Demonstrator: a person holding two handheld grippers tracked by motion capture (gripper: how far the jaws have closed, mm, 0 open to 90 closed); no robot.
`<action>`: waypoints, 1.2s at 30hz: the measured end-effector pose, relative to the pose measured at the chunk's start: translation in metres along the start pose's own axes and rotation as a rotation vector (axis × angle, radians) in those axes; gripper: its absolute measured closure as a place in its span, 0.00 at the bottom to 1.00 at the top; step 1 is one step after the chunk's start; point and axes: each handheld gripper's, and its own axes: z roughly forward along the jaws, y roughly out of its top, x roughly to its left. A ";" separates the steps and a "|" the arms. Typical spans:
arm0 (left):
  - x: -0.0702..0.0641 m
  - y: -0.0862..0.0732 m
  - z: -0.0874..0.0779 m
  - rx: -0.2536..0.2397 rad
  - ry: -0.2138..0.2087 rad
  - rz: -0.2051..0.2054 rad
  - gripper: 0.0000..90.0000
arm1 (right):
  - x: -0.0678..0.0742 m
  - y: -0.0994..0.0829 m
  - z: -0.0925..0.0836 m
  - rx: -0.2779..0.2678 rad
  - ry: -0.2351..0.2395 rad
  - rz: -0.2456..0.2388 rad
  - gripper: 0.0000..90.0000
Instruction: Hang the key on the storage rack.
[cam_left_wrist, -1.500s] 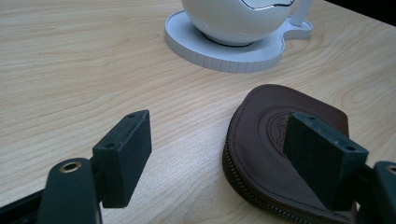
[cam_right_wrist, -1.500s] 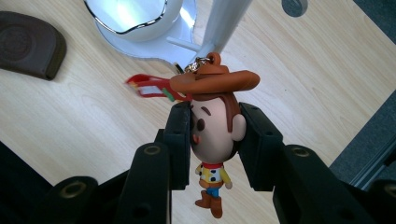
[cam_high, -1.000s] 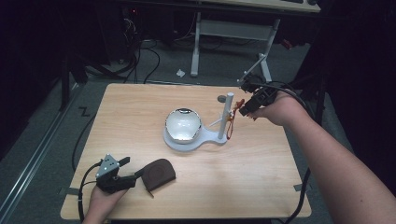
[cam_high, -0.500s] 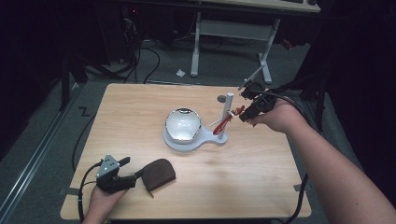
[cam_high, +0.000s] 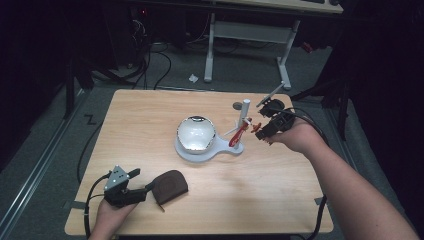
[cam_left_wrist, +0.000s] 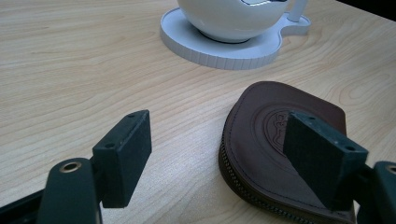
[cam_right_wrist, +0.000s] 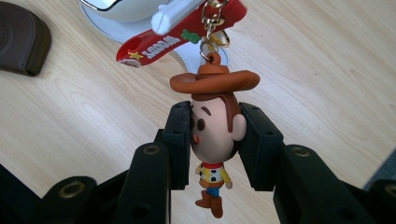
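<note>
Wooden table (cam_high: 150, 125) lies mostly bare; right gripper (cam_right_wrist: 215, 135) clamps a cowboy keychain (cam_right_wrist: 214, 135) near the far-right edge, left gripper (cam_left_wrist: 224, 154) gapes beside a brown pouch (cam_left_wrist: 280, 140).

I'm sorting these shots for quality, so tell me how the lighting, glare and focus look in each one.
High view: table lit, surroundings almost black, soft overall, glare on the white dome. Left gripper view: sharp on the brown pouch, near fingers slightly soft. Right gripper view: cowboy figure keychain crisp and evenly lit.
</note>
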 end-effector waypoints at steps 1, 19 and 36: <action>0.000 0.000 0.000 0.001 -0.001 -0.001 0.27 | 0.000 -0.002 0.003 -0.005 0.005 0.007 0.74; -0.003 0.000 0.002 0.014 -0.002 -0.004 0.27 | -0.004 -0.031 0.040 -0.105 0.038 0.074 0.64; -0.009 0.002 0.006 0.034 -0.021 -0.026 0.27 | -0.008 -0.086 0.066 -0.162 0.014 0.092 0.60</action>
